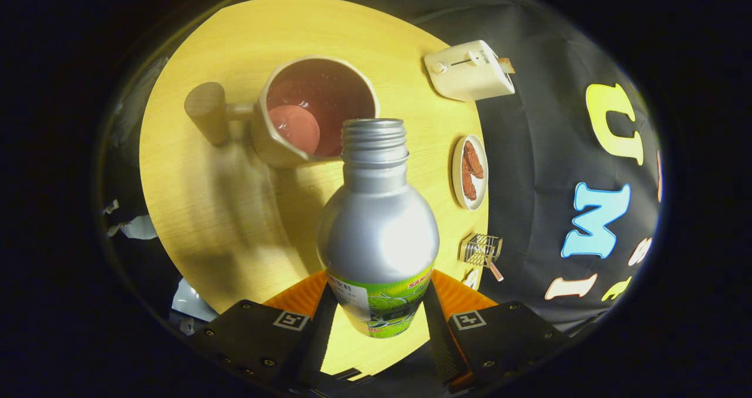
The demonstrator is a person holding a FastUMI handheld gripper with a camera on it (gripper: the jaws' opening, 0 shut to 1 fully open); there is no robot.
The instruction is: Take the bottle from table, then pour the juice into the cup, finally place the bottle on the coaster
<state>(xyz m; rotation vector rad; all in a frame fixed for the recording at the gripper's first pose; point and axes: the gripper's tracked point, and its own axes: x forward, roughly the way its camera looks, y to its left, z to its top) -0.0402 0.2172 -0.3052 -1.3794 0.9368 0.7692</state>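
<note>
Both fingers of our gripper (376, 304) press on the lower body of the silver bottle (378, 233), one on each side, holding it above the round wooden table (194, 210). Its uncapped neck points toward the cup (311, 113), whose rim sits just beyond the bottle's mouth and which holds reddish juice. Beyond the bottle we see a toaster (470, 72), a small plate of food (470, 171) and a little wire rack (480, 249).

Satin metal bottle (378, 221), perhaps glazed ceramic cup (276, 139), matt wood-grain table (205, 210).
</note>
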